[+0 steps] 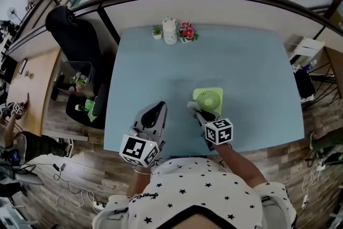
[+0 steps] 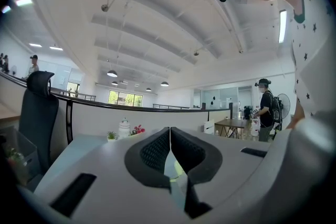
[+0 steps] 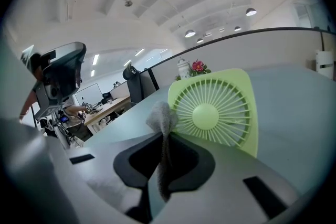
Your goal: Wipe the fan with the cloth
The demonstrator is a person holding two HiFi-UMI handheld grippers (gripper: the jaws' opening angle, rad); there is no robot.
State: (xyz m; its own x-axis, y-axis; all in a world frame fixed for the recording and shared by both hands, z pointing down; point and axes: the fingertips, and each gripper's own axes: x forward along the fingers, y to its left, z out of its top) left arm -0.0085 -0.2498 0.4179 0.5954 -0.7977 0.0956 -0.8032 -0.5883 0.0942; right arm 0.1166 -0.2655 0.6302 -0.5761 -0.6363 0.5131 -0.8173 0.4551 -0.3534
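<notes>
- Head view shows the small light-green plastic fan with a square frame and round grille (image 1: 208,99) near the front of the pale blue table (image 1: 252,56). The right tongs (image 1: 199,114) are at the fan's near left corner, and the left tongs (image 1: 154,115) are off to the fan's left, apart from it.
- In the right gripper view, the right tongs are clamped tight on a small grey fuzzy cloth (image 3: 161,114). A bunched tuft pokes past the tips, right at the fan's left frame edge. Whether it touches the frame I cannot tell.
- The left tongs are closed tip to tip with nothing between them, so nothing steadies the fan. It looks light, and a firm push from the cloth would likely slide it away or tip it backwards.
- Only a little cloth stands beyond the tips. Pressing hard could bring the hard tips onto the grille, scraping it or catching between its ribs.
- The fuzzy fabric may snag in the grille slots. Dragging it free could pull the cloth out of the grip or haul the fan along.
- With the fan near the table's front edge, a stroke pulled toward the person could drag it off.
- The white jar and small potted plants (image 1: 171,31) beyond the fan, at the table's far edge, are well apart from it and seem at little risk.
</notes>
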